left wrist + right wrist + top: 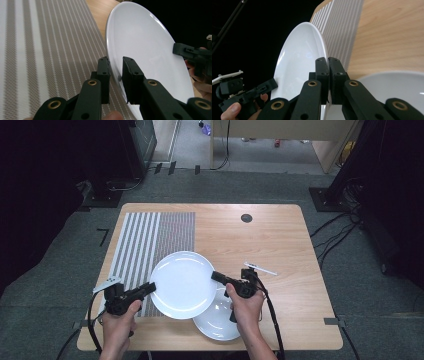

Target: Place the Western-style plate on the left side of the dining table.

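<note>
Currently left gripper (149, 289) and right gripper (216, 276) are clamping the plate (182, 282) rim at nine and three o'clock, risking slippage onto the bowl (217, 322).

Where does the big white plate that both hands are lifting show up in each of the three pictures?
High view: the big plate sits at centre, between the left tool and the right tool.
Left gripper view: it fills the upper right, its rim pinched in that tool's jaws.
Right gripper view: it stands edge-on, left of centre.
Shared landmark: the striped mat.
</note>
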Demonstrator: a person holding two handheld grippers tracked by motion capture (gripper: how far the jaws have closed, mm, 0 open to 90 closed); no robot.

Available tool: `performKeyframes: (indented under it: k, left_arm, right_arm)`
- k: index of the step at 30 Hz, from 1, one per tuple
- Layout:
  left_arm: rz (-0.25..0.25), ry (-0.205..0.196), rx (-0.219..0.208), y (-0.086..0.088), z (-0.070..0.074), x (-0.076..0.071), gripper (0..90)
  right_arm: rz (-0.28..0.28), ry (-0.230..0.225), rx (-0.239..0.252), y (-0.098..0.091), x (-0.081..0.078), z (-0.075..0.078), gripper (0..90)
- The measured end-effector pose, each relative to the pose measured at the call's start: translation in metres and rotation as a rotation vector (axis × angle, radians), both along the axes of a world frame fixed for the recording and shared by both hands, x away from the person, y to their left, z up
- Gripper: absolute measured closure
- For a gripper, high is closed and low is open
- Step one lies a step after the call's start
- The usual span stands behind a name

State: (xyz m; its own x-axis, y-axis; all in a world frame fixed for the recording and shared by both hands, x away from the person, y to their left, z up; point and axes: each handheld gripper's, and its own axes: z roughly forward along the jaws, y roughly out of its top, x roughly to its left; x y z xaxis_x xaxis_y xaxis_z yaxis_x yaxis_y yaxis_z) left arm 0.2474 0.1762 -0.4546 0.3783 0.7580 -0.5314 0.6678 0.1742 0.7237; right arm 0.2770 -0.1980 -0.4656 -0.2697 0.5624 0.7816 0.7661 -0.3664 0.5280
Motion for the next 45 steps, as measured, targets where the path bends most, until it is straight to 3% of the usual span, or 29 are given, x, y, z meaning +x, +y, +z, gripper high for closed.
performKeyframes:
  k: [8,12,21,25,28,35,37,45]
  left_arm:
    - [0.043,-0.012,-0.001,0.024,0.011,0.011,78.2]
    - [0.065,-0.001,-0.005,0.035,0.013,0.024,78.2]
    - [0.073,-0.019,0.010,0.049,0.016,0.046,78.4]
    - [0.088,0.009,0.003,0.055,0.011,0.058,78.5]
    - [0.117,0.023,0.038,0.057,0.008,0.065,78.1]
    - [0.153,0.072,0.066,0.067,-0.001,0.084,78.1]
    - [0.181,0.094,0.104,0.065,-0.008,0.093,77.3]
    - [0.228,0.156,0.153,0.063,-0.031,0.115,76.3]
  right_arm:
    - [0.041,-0.005,0.000,0.030,0.027,0.012,88.1]
    - [0.052,0.008,-0.008,0.041,0.041,0.016,88.1]
    - [0.042,0.013,0.000,0.058,0.070,0.013,87.4]
    - [0.046,0.027,-0.001,0.064,0.084,0.009,87.5]
    - [0.052,0.039,-0.028,0.074,0.094,0.005,87.4]
    - [0.050,0.089,-0.031,0.088,0.110,-0.004,87.1]
    - [0.038,0.100,-0.046,0.094,0.118,-0.011,87.0]
    - [0.007,0.154,-0.088,0.106,0.134,-0.035,86.5]
